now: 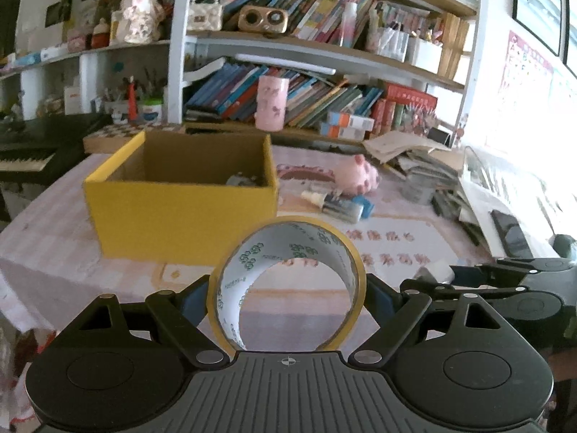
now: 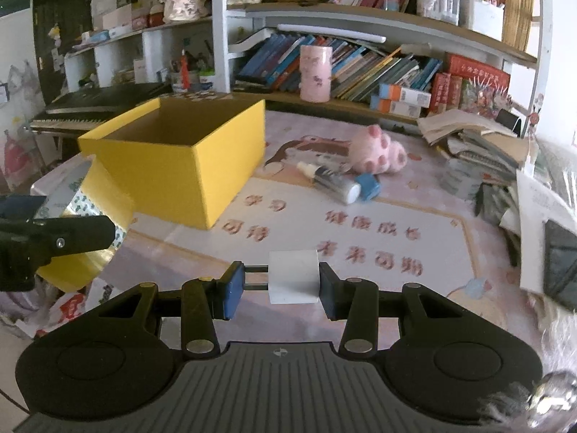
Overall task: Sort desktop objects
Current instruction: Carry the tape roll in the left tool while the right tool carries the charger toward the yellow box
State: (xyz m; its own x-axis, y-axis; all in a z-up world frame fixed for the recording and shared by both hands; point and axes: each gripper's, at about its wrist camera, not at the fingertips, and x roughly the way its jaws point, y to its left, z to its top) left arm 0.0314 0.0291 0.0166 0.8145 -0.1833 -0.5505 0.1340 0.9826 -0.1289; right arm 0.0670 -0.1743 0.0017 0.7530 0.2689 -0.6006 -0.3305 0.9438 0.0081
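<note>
My left gripper [image 1: 288, 297] is shut on a yellow roll of tape [image 1: 288, 281], held upright above the desk's near edge, in front of the open yellow box [image 1: 180, 213]. The tape also shows at the left of the right wrist view [image 2: 77, 216]. My right gripper [image 2: 277, 287] holds a white block [image 2: 293, 276] that touches its right finger, with a gap to the left finger. The box [image 2: 180, 155] holds some small items [image 1: 245, 179]. A pink plush toy [image 2: 378, 151], a small bottle [image 2: 330, 180] and a blue block [image 2: 368, 186] lie on the mat.
A pink cup [image 2: 316, 73] stands at the back by the bookshelf [image 2: 360, 18]. A pile of books and papers [image 2: 479, 151] lies at the right. A keyboard [image 2: 97, 104] is at the far left. A dark phone [image 1: 512, 232] lies at the right.
</note>
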